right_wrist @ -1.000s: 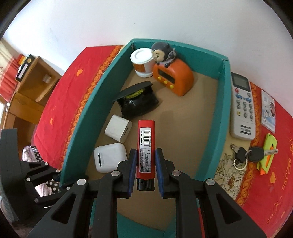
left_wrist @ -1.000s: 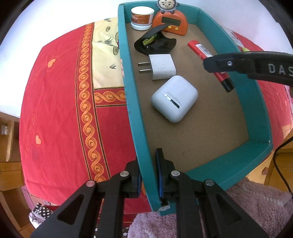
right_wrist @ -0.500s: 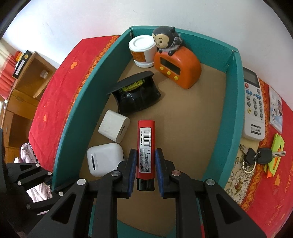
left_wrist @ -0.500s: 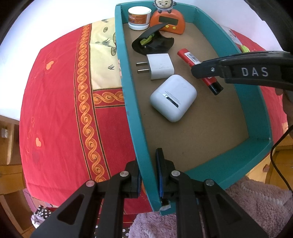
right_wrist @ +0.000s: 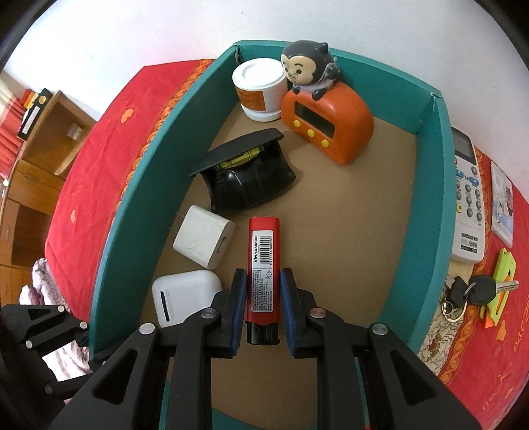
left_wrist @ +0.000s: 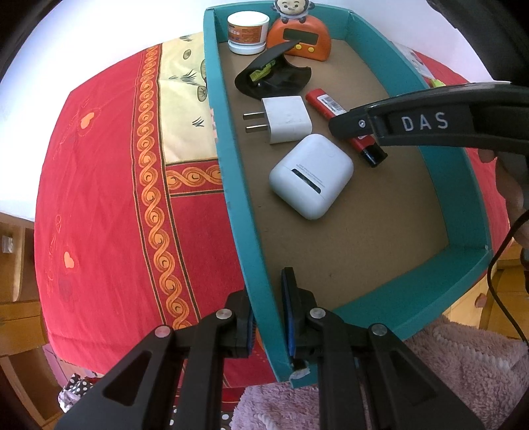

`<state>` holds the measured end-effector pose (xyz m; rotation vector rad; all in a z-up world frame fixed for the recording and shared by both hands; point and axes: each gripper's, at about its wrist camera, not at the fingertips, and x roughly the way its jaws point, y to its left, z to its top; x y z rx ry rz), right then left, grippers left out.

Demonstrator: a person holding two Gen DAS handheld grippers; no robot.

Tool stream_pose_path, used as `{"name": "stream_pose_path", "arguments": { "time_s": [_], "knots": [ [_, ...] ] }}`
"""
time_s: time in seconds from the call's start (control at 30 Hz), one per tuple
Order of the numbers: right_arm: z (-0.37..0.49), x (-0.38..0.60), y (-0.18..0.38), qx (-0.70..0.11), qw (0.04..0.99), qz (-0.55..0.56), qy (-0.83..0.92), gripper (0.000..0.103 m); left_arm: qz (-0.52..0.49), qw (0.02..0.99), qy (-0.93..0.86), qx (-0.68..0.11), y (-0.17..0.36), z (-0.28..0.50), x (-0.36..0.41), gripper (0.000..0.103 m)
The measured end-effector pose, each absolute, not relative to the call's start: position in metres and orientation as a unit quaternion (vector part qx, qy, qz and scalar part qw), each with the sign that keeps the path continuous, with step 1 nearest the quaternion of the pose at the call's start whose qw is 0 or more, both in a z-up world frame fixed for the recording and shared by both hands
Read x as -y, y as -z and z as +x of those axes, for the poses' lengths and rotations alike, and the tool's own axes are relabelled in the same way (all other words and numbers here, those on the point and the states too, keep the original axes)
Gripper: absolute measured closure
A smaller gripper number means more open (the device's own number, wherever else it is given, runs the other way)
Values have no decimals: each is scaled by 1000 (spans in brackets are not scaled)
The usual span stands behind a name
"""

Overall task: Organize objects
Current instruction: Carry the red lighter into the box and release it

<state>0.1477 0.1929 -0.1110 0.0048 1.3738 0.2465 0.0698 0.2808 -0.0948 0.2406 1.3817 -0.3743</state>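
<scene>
The lighter [left_wrist: 344,127], red with a black cap end, lies inside the teal box [left_wrist: 244,238] in the left wrist view, partly hidden by the right claw's black arm that reaches in from the right. Whether it rests on the cardboard floor or is held just above it cannot be told here. The left claw [left_wrist: 268,309] is clenched on the box's left wall near the close corner, one pad outside the wall and one inside, both pressing on it. Beside the lighter sit a white plug [left_wrist: 286,119] and a white case [left_wrist: 310,177], with a black holder [left_wrist: 274,77] behind them. A white tub [left_wrist: 248,31] and an orange clock [left_wrist: 299,39] stand against the far wall. The box sits on a red cloth [left_wrist: 109,198] that covers the surface, its near end reaching past the edge.

In the right wrist view the right claw [right_wrist: 263,296] is narrowly open and grips the lighter [right_wrist: 263,261] across its lower half, both blue pads against its sides. The lighter points away toward the holder [right_wrist: 249,178], its black end nearest the camera. The plug [right_wrist: 203,241] is just left of it, apart from it; the case [right_wrist: 185,297] lies by the left finger. The tub [right_wrist: 259,89] and the clock [right_wrist: 325,127], topped by a monkey figure [right_wrist: 309,67], fill the far left corner. Outside the right wall lie a remote [right_wrist: 467,198], keys [right_wrist: 469,292] and a green tag [right_wrist: 502,284] on the cloth [right_wrist: 99,158]. The left claw's black frame shows at the lower left edge.
</scene>
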Motion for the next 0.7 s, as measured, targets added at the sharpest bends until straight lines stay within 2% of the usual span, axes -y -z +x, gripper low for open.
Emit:
{"name": "stream_pose_path", "arguments": {
  "time_s": [0.7],
  "knots": [
    [145,-187,110,-627,771,27,-107,82,108,749,171,-631,94,69,-283,90]
  ]
}}
